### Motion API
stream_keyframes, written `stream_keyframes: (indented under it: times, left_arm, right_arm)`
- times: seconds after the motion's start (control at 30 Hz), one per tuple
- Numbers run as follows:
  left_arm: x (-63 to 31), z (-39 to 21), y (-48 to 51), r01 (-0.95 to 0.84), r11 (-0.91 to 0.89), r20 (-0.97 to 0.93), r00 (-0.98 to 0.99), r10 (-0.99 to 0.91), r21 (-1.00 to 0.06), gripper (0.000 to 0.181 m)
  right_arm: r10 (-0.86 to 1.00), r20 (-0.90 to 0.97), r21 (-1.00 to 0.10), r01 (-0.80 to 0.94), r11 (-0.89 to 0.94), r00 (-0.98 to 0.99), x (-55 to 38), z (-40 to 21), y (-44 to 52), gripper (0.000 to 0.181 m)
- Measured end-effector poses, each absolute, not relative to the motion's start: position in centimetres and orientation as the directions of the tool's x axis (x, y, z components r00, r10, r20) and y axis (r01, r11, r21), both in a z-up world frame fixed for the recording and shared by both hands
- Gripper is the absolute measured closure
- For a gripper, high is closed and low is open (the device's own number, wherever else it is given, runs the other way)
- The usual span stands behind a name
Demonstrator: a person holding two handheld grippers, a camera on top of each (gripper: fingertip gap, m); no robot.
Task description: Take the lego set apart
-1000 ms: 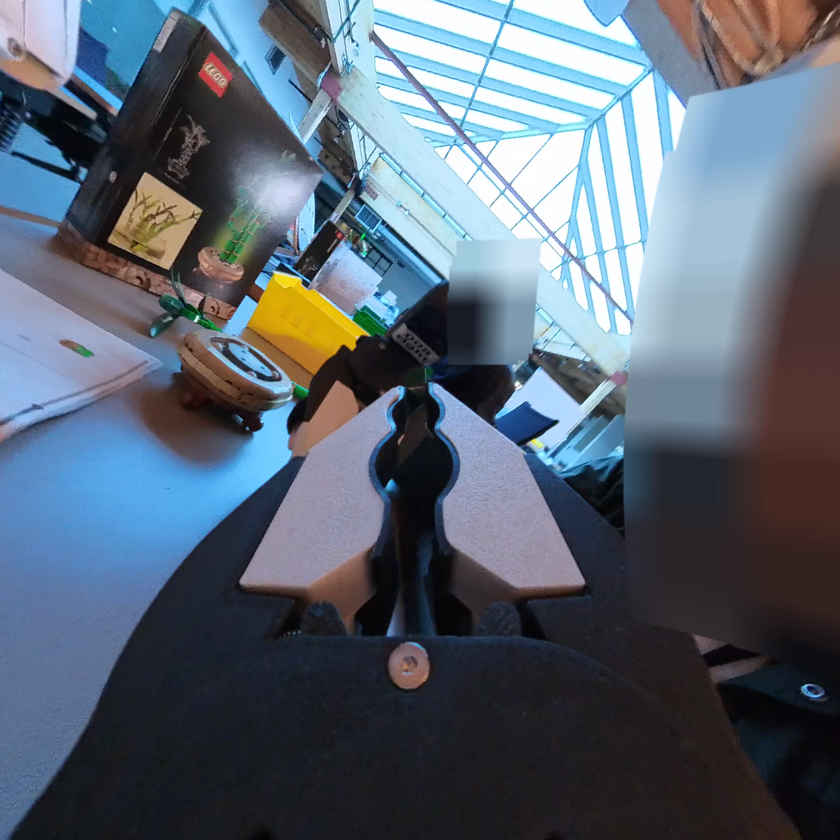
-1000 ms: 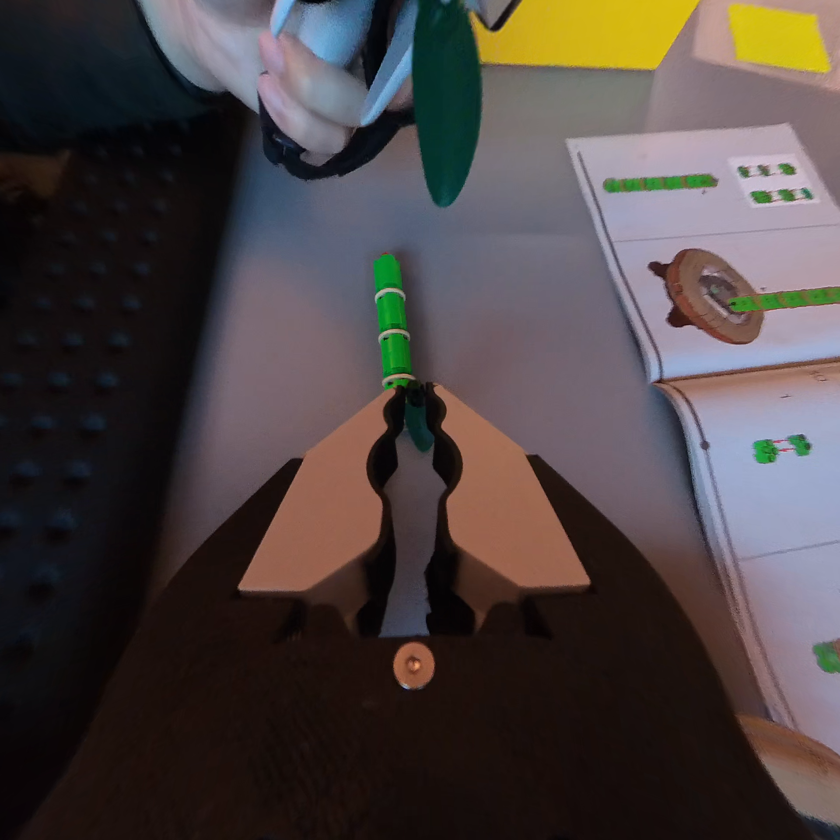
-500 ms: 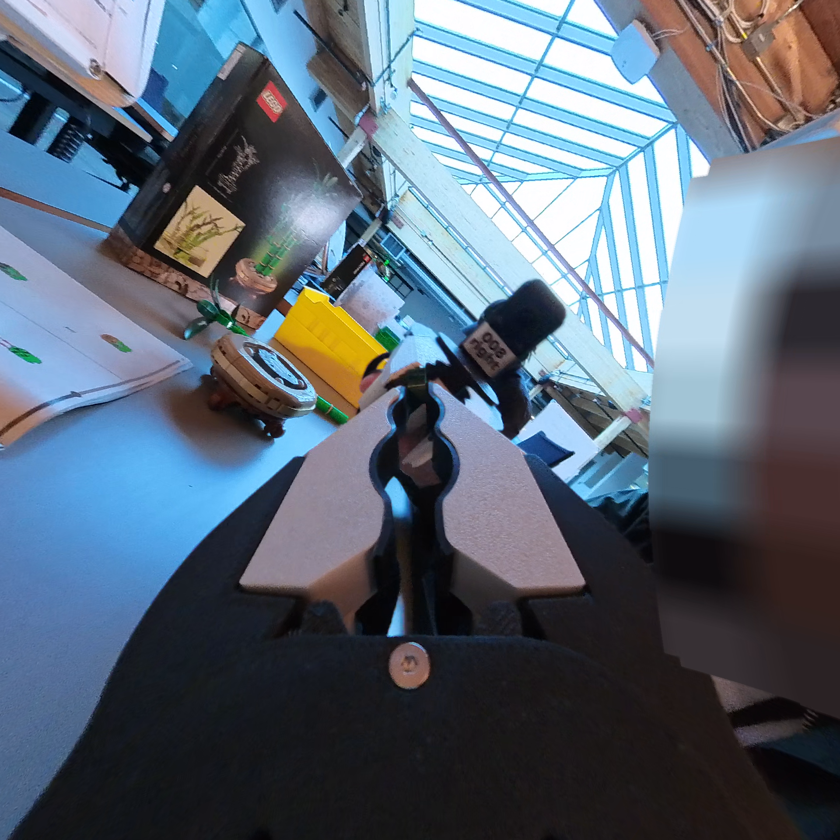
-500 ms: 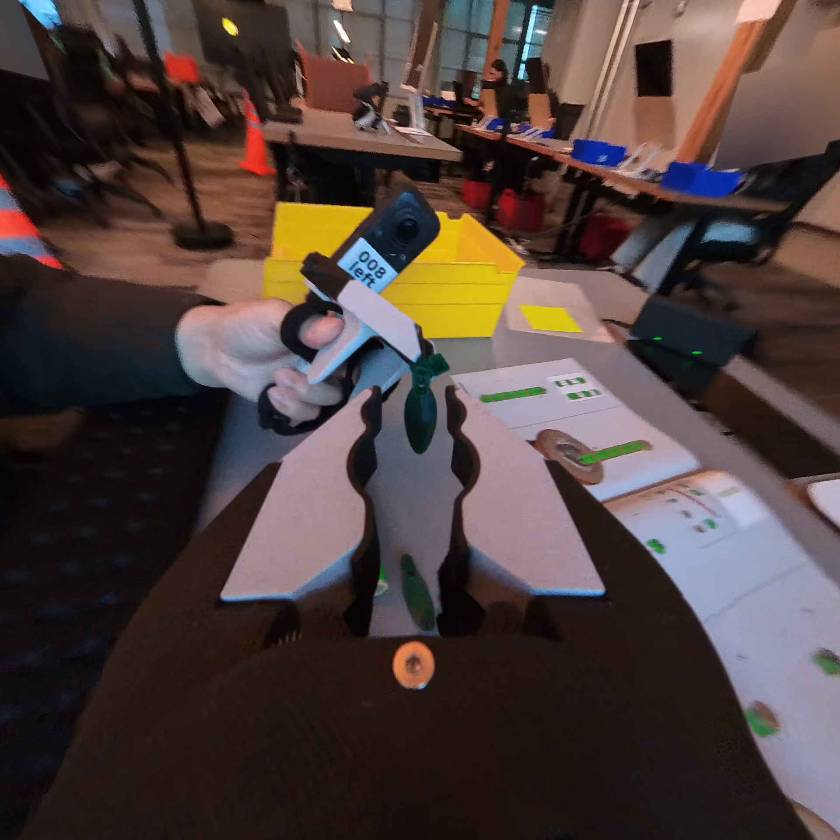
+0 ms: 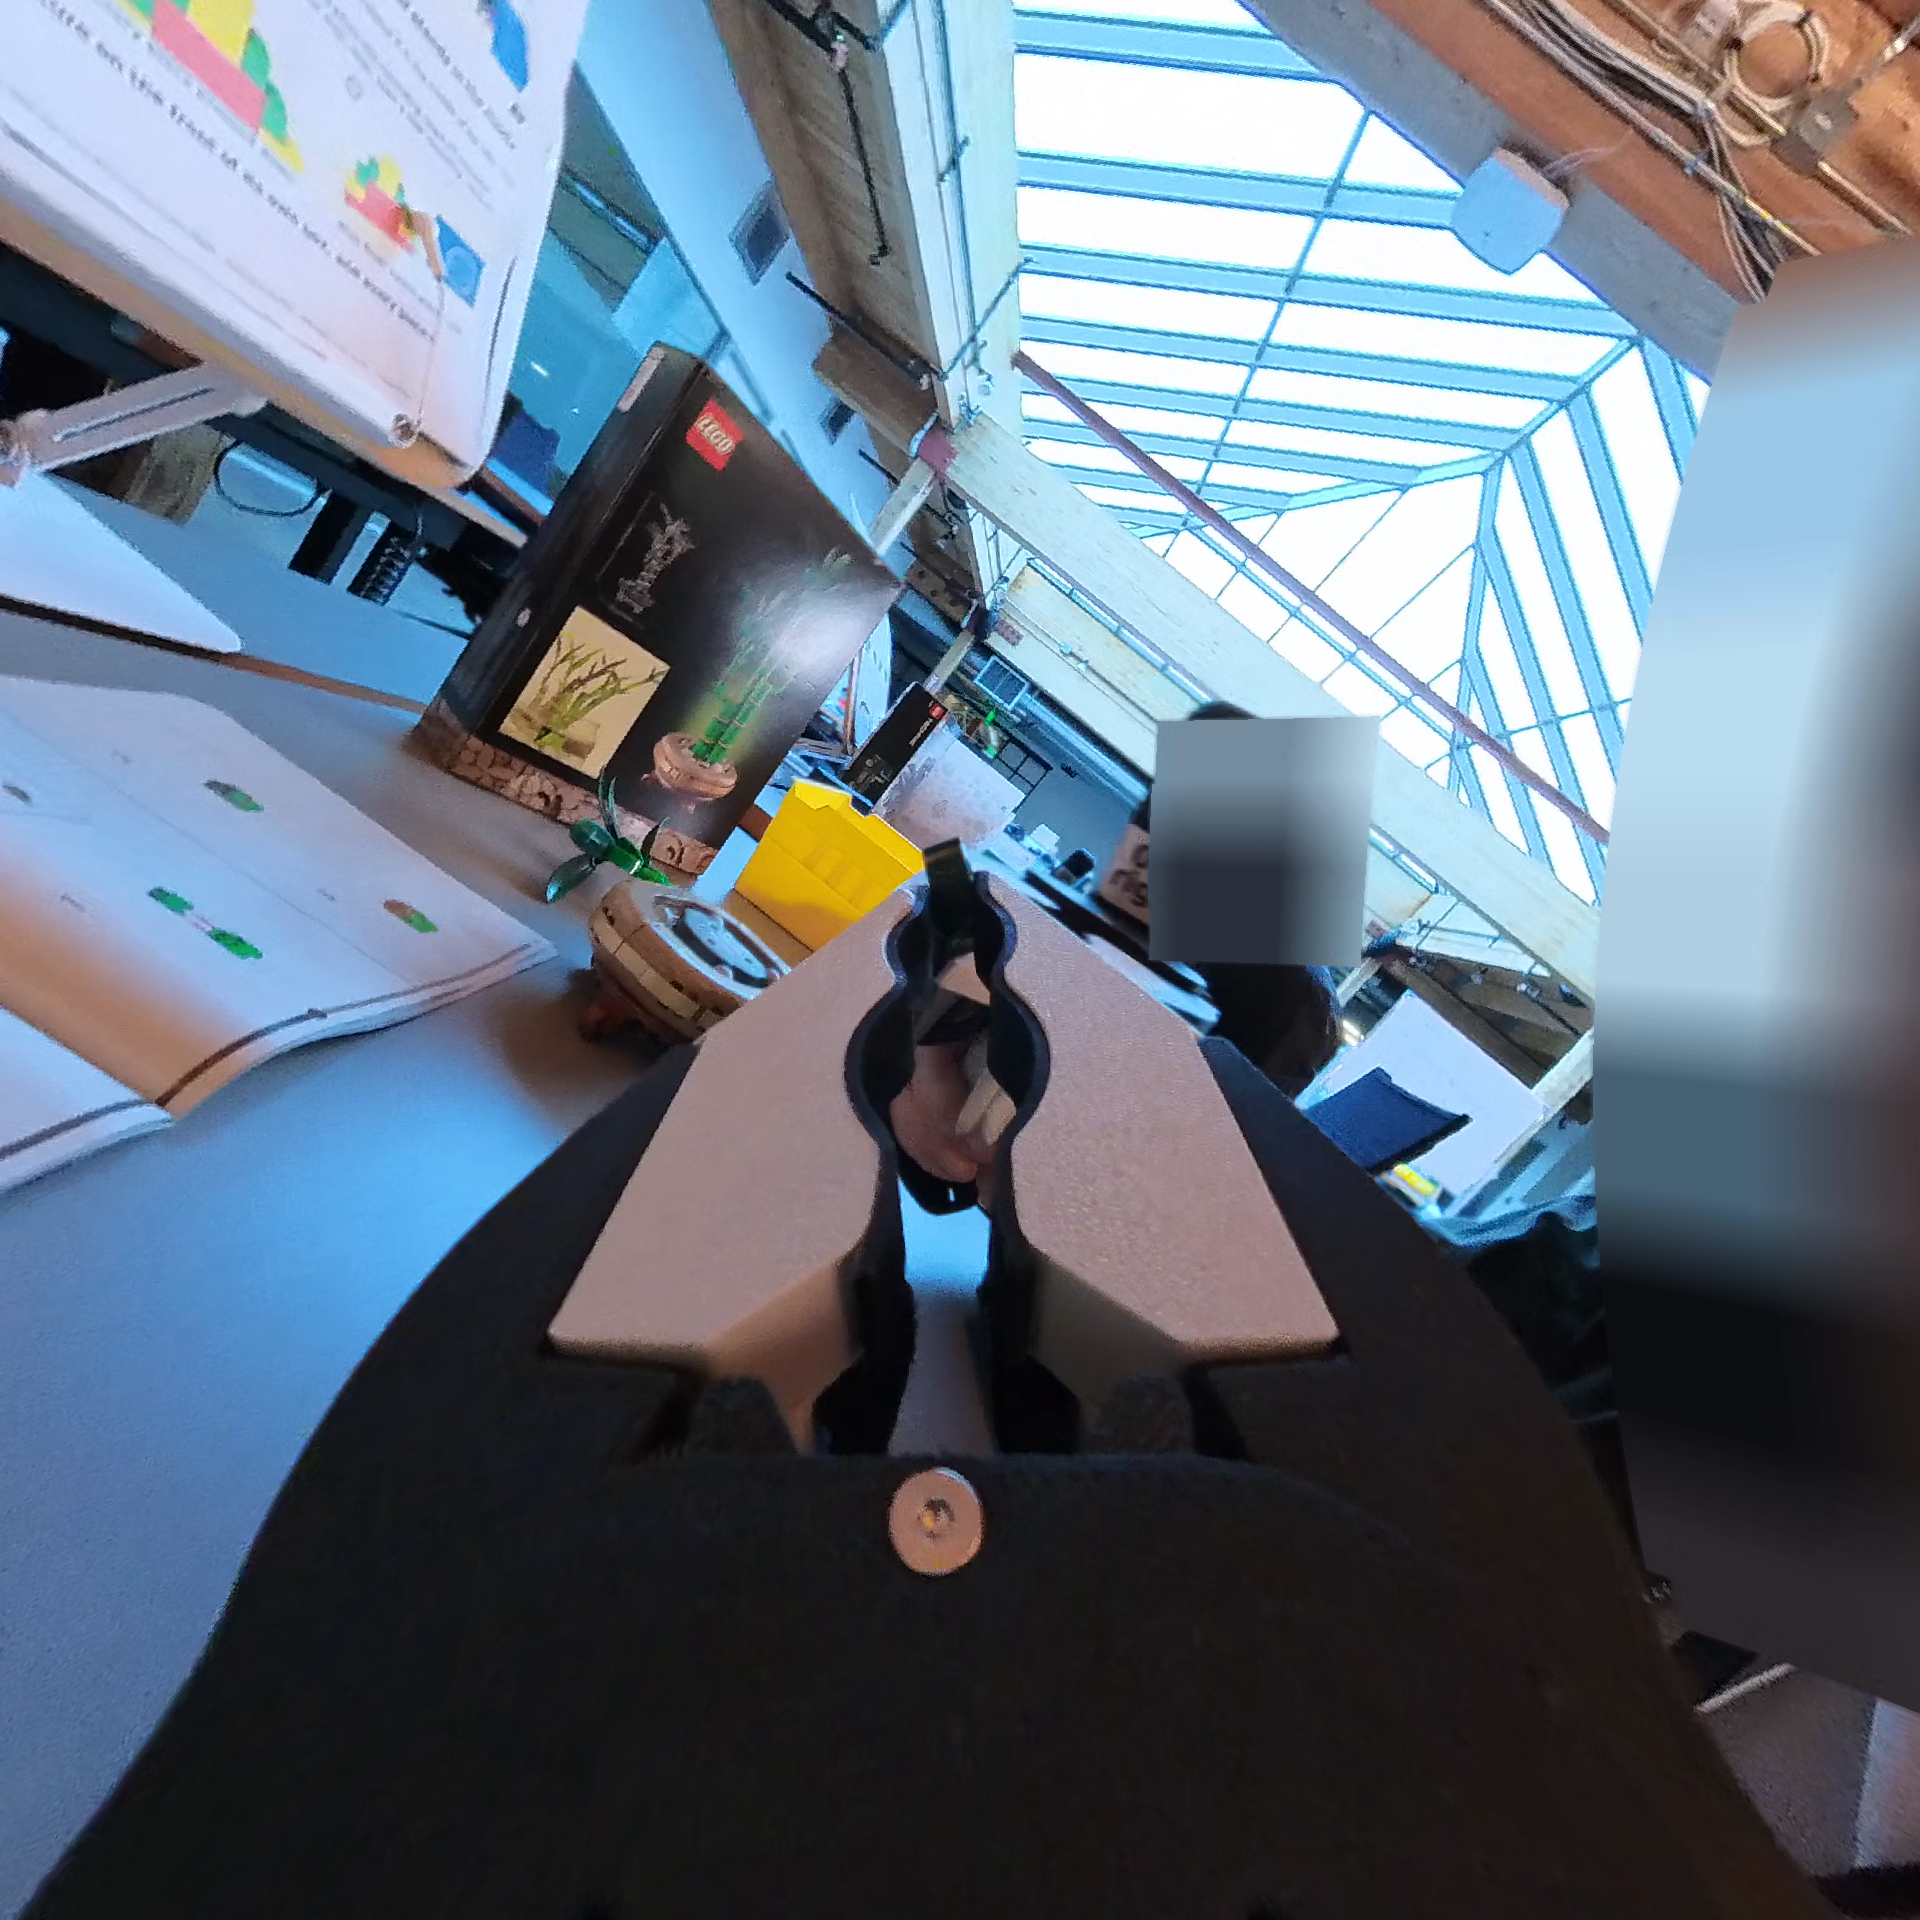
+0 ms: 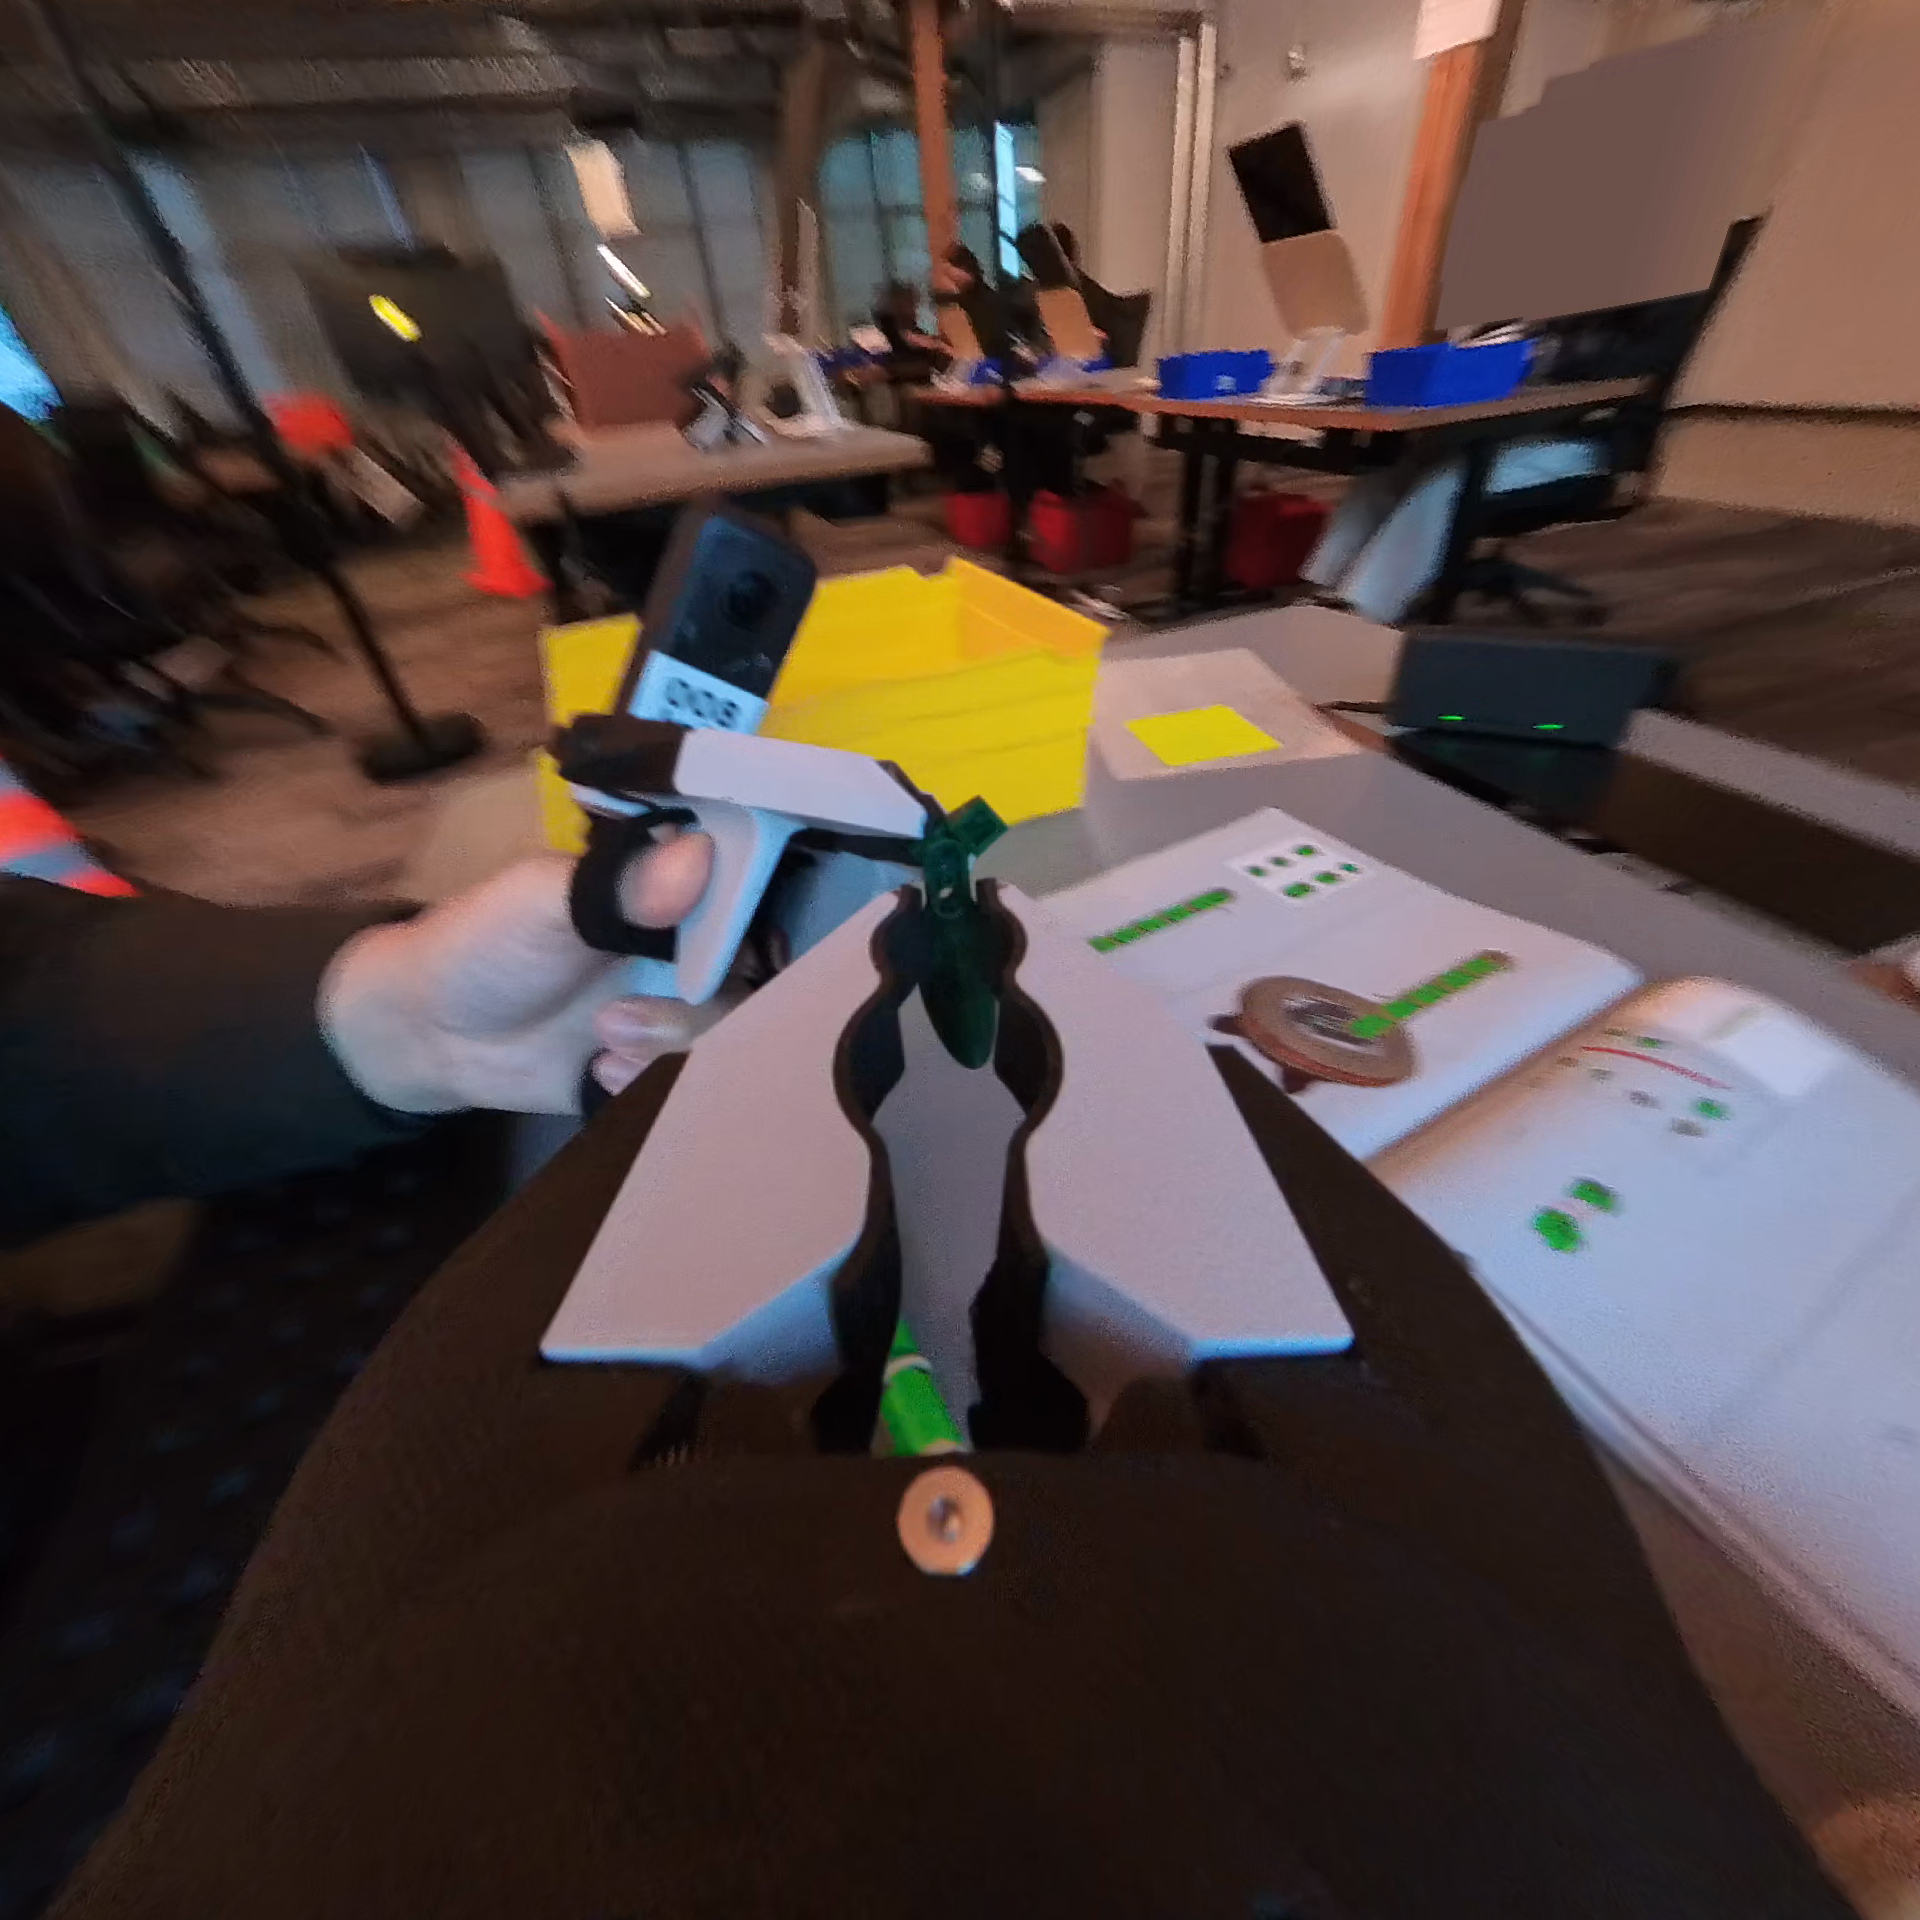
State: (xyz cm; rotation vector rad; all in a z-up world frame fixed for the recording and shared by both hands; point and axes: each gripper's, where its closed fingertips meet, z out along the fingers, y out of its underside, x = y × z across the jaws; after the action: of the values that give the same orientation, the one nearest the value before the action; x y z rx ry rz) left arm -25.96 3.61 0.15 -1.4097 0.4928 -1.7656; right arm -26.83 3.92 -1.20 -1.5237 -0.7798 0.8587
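While a dark green leaf (image 6: 956, 977) hangs in the air between the two tongs, its upper stem end is pinched by the left tongs (image 6: 940, 831), which a hand (image 6: 468, 997) holds at the left of the right wrist view. The right tongs (image 6: 943, 894) are closed to a narrow gap around the leaf's neck; whether they actually press it cannot be told. In the left wrist view the left tongs (image 5: 951, 894) are clenched on the leaf's dark tip (image 5: 943, 868). Below, a bright green stem (image 6: 914, 1397) lies on the grey table (image 6: 1247, 790). To the right lies an open booklet (image 6: 1351, 997). A round tan base (image 5: 675, 951) stands on the table near loose leaves (image 5: 597, 847). Farther off are a yellow bin (image 6: 935, 696) and a black box (image 5: 665, 634).
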Motion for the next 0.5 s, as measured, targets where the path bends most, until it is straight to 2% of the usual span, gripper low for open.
stream_keyframes:
  times: [0.17,0.5]
  left_arm:
    - [-25.86,0.28,3.11,0.324,-0.587,0.603,-0.060,-0.796,-0.742,0.177]
    - [-25.59,0.07,2.65,0.285,-0.602,0.606,-0.085,-0.791,-0.746,0.177]
  right_arm:
    - [0.879,-0.328,-0.944,-0.157,-0.290,0.347,-26.24,-0.64,3.49,0.171]
    - [0.904,-0.215,-0.977,-0.066,-0.205,0.371,-26.20,-0.57,2.74,0.176]
